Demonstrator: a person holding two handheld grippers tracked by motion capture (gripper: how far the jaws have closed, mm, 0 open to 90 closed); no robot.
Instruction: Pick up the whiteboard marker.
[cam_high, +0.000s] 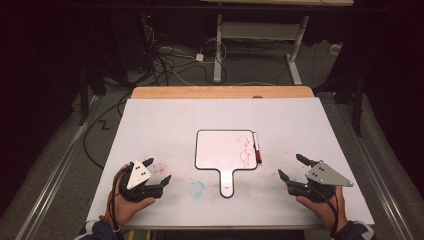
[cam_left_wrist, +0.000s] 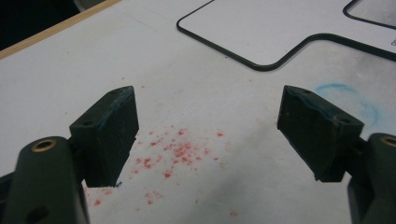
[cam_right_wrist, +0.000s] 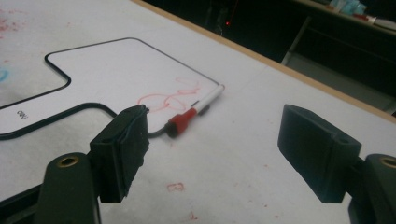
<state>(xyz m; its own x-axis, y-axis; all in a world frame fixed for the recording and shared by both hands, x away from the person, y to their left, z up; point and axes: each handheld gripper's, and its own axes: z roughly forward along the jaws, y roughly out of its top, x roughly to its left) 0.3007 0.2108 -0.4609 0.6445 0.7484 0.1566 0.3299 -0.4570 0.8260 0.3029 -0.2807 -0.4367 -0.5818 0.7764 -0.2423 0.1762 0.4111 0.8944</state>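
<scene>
Right, both hands are low at the near edge of the white-covered bench (cam_high: 165, 120), one at each side. The left gripper (cam_high: 159, 172) sits near the left corner, its fingers (cam_left_wrist: 109, 133) spread wide with nothing between them, just bare surface and a scatter of red specks (cam_left_wrist: 175, 154) underneath. A faint blue ring smudge (cam_high: 196, 188) lies just to its right.

In the middle lies the small whiteboard (cam_high: 222, 147), flat, handle pointing back toward the person, with a red scribble (cam_high: 245, 149) along its right side. The marker (cam_high: 257, 148), red cap on, lies right alongside that right edge; from the right gripper view it looks to be touching the board's rim.

Over on the right, the right gripper (cam_high: 291, 167) is aimed toward the board and marker, fingers (cam_right_wrist: 123, 149) fully apart and holding nothing. The marker (cam_right_wrist: 194, 112) lies ahead of them, nearer the left finger and clearly apart from both.
</scene>
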